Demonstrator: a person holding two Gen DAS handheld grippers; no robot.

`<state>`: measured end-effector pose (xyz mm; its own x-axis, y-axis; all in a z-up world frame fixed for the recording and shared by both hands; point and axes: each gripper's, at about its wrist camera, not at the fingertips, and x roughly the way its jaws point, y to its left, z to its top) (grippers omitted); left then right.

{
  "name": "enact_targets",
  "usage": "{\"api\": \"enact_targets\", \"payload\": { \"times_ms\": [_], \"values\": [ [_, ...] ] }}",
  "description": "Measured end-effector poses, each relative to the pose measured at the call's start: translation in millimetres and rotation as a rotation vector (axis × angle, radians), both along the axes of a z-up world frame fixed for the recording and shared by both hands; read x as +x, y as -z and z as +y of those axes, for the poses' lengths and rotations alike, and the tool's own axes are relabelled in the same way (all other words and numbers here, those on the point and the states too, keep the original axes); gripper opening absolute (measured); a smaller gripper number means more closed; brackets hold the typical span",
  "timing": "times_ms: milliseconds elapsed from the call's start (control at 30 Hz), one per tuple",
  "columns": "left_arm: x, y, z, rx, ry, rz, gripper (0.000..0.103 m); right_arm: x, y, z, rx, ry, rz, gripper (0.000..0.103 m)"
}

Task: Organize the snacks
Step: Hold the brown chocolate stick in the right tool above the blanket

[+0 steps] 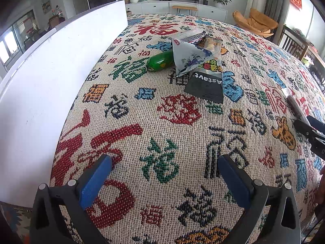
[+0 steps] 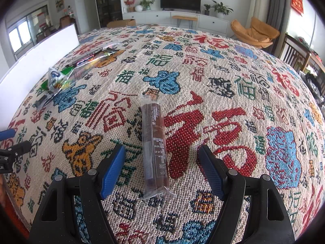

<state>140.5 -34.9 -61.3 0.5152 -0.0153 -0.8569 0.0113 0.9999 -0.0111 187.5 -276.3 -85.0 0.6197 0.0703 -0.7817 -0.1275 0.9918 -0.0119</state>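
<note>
Right gripper (image 2: 161, 166) hovers low over the counter (image 2: 223, 93), pointed forward along the cloth, its blue-padded fingers (image 2: 113, 168) spread wide apart with nothing between the pads. The brown snack bar (image 2: 155, 142) lies flat on the cloth directly under that gap, its long axis running away from the camera; its near crimped end sits between the two fingers, touching neither. The bar is a slim brown stick in a clear glossy wrapper with small white print and flat sealed ends. Left gripper (image 1: 164, 183) is also held low and level over bare cloth, fingers (image 1: 95, 181) apart and empty. The cloth is a coarse woven cream textile covered in red, green, blue, black and orange characters. Beyond the left gripper, well apart from it, is the snack pile (image 1: 193, 61): a green glossy sausage-shaped pack (image 1: 159, 61), a pale triangular pouch (image 1: 189, 58) with a blue fruit print leaning over it, a flat black sachet (image 1: 206, 86) with white lettering just in front of the pouch, and a shiny foil pack (image 1: 193, 36) behind it. To the left of the pile stands a smooth white board (image 1: 61, 71), upright along the counter edge. The brown bar lies well to the right of the pile.
</note>
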Motion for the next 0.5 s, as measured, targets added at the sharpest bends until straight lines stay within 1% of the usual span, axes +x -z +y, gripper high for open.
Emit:
{"api": "enact_targets", "payload": {
  "times_ms": [500],
  "values": [
    [-0.8,0.1,0.0,-0.001,0.0,0.0,0.103,-1.3,0.1,-0.1,0.0,0.0,-0.001,0.077]
  ]
}}
